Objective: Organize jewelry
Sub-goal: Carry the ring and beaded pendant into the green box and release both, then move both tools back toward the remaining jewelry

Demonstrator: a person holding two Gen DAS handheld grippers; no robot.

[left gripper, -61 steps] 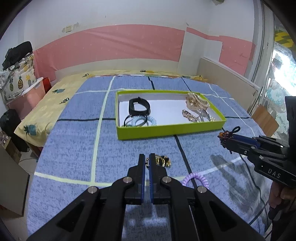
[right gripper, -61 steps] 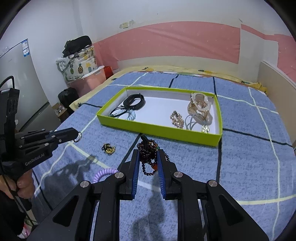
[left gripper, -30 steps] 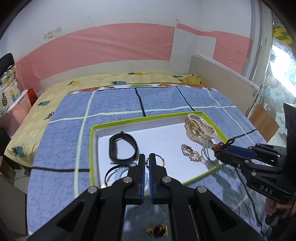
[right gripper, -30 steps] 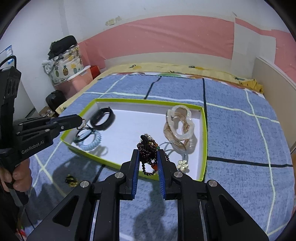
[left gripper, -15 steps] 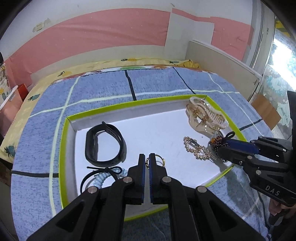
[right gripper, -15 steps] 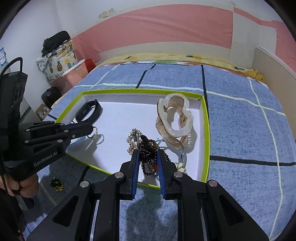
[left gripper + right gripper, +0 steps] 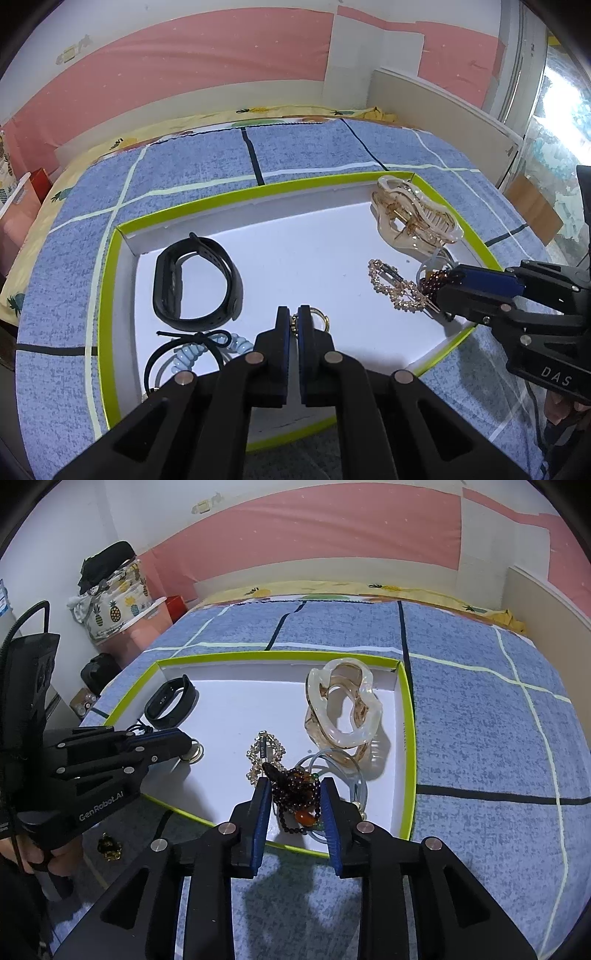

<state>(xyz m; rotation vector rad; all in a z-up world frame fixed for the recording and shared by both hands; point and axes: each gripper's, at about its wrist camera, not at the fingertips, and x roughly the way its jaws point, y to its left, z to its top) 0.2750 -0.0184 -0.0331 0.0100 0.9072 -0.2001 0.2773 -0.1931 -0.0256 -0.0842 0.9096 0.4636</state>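
A white tray with a lime-green rim (image 7: 105, 280) (image 7: 406, 716) lies on the blue bedspread. My left gripper (image 7: 294, 312) is shut on a gold ring (image 7: 318, 320), holding it low over the tray's middle; it also shows in the right wrist view (image 7: 192, 751). My right gripper (image 7: 291, 790) has its jaws parted over the tray's near right corner, with a dark beaded bracelet (image 7: 297, 794) lying between them on the tray floor. In the left wrist view the right gripper (image 7: 452, 286) sits at the beads (image 7: 432, 282).
The tray holds a black wristband (image 7: 195, 284), a blue coil hair tie with a black cord (image 7: 192, 350), a rhinestone clip (image 7: 395, 290) and a translucent claw clip (image 7: 341, 709). A small gold piece (image 7: 109, 845) lies on the bedspread outside the tray.
Both grippers moved forward and down over the tray. The right gripper's jaws opened and the beaded bracelet now rests on the tray floor. The left still grips the ring.
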